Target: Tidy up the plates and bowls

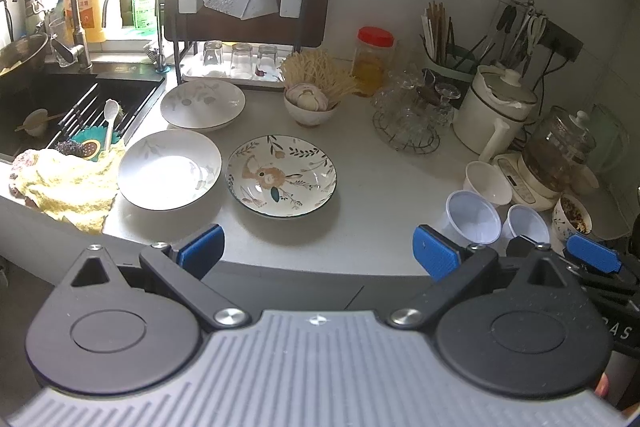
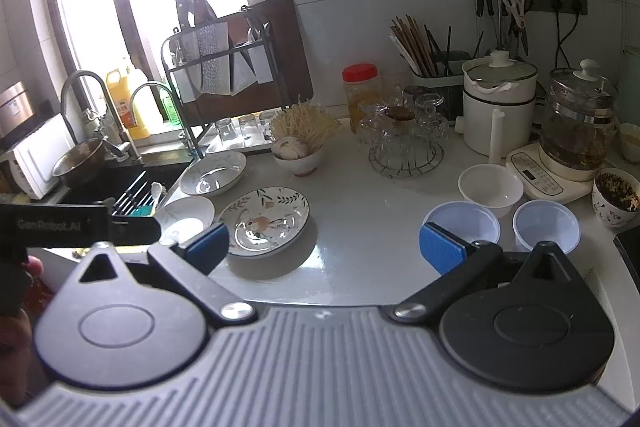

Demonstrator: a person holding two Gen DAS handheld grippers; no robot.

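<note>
The left gripper [image 1: 318,253] hangs at the near edge of the counter [image 1: 380,183] with its blue pads spread wide and nothing between them. The right gripper [image 2: 324,249] is beside it, also wide apart and empty, and also held back from the dishes.

Going from left to right on the counter: next to the sink [image 1: 60,103] lies a yellow cloth [image 1: 70,183]. Then comes a white plate [image 1: 170,169] with a faint leaf print, its rim partly over the cloth, and behind it a second white plate [image 1: 203,103] of the same kind. Just beside the first one stands the floral plate [image 1: 282,181]. All three lie flat and apart, not stacked. Far to the right are the bowls: a white bowl [image 2: 491,190], and in front of it two translucent plastic bowls [image 2: 462,225] [image 2: 547,225], near each other.

I judge that the task is at its very start, because nothing is gathered yet. The next move probably calls for one gripper to go forward and down to a plate rim. The rims are thin and low, so one pad must slide under the edge before closing, otherwise the plate may slip.
</note>
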